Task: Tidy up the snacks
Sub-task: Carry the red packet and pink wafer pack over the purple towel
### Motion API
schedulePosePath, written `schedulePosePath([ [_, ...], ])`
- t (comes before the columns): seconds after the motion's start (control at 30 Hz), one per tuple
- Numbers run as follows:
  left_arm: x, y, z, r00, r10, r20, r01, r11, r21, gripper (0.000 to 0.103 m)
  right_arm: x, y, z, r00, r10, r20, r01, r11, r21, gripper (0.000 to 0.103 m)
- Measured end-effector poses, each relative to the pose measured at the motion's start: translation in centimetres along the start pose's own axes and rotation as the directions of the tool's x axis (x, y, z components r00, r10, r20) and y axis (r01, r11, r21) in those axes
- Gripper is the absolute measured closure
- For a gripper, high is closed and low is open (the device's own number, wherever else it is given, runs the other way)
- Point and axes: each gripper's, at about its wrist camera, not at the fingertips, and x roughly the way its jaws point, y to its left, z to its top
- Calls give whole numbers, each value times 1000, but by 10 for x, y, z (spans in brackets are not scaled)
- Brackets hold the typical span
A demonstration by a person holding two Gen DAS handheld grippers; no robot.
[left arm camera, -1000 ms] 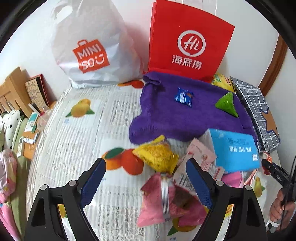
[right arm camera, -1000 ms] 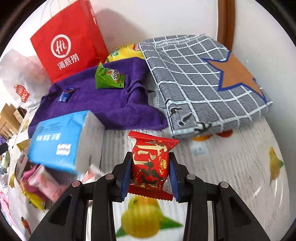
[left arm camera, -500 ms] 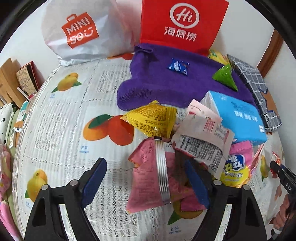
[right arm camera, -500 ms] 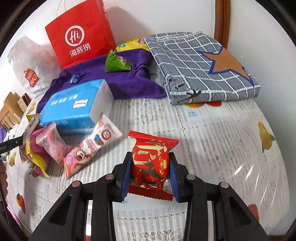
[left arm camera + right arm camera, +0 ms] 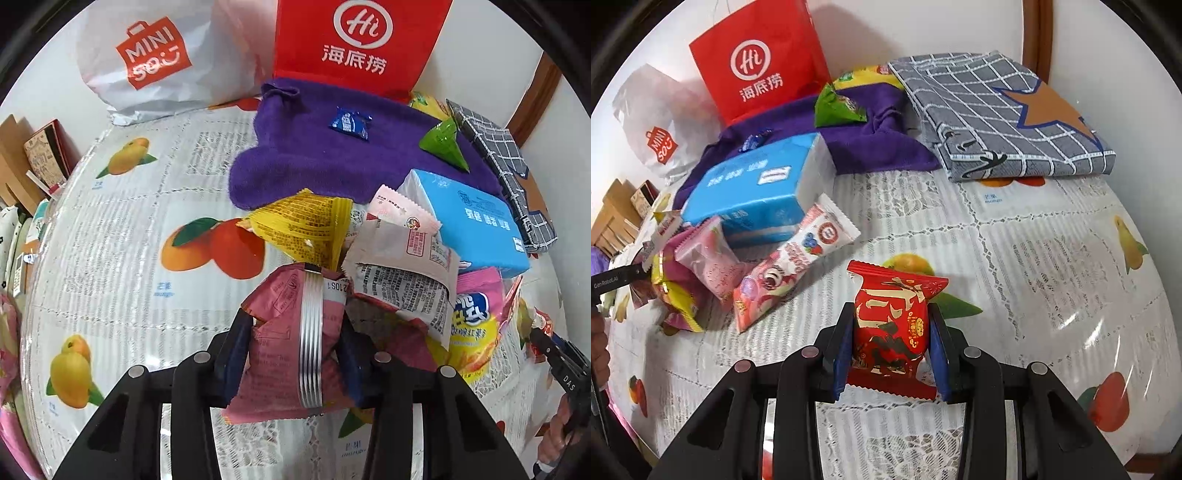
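Viewing from the left wrist: the left gripper [image 5: 295, 354] was seen with its jaws drawn in on the pink snack bag [image 5: 291, 339], the blue pads pressed into both of its sides low on the pouch.
Pink snack bag, handling: it was judged light, soft and crinkly, with slippery film; its sides were creased by the squeeze, so a hold across the middle, beside the silver back seam, was judged safest.
Pink snack bag, place: it was held at the near edge of the snack heap, over the fruit-print tablecloth [image 5: 122, 236].
Obstacles, left view: the yellow packet [image 5: 306, 229] and the white printed packet [image 5: 406, 277] were found touching or overlapping its top edge and were judged likely to be dragged along; the blue tissue pack [image 5: 476, 221] lay just behind them, and the purple towel [image 5: 325, 155] farther back bore a small blue candy [image 5: 349, 123] and a green triangular packet [image 5: 443, 142].

Viewing from the right wrist: the right gripper [image 5: 890, 339] was seen closed on the red snack packet [image 5: 890, 328], clamped across its puffed middle with both sealed ends left free.
Red snack packet, handling: it was judged light and air-filled, glossy and crushable.
Red snack packet, place: it was held above bare tablecloth, apart from the heap.
Surroundings, right view: a white-and-pink wrapper [image 5: 798, 258] lay near on the left, the folded checked cloth [image 5: 1001, 114] well apart, and the red paper bag [image 5: 761, 62] against the wall.
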Motion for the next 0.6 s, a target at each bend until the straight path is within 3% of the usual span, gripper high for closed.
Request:
schedulePosePath([
  [0.37,-39,13,-13,998,-17,58,18,1000,-16,62,-19,13,-6,999,10,34,-9,1000,-17,66],
  [0.6,-62,3,-14,994,-41,97,39,999,30,62,-39,26,-7,997,13,78,-12,1000,-20,66],
])
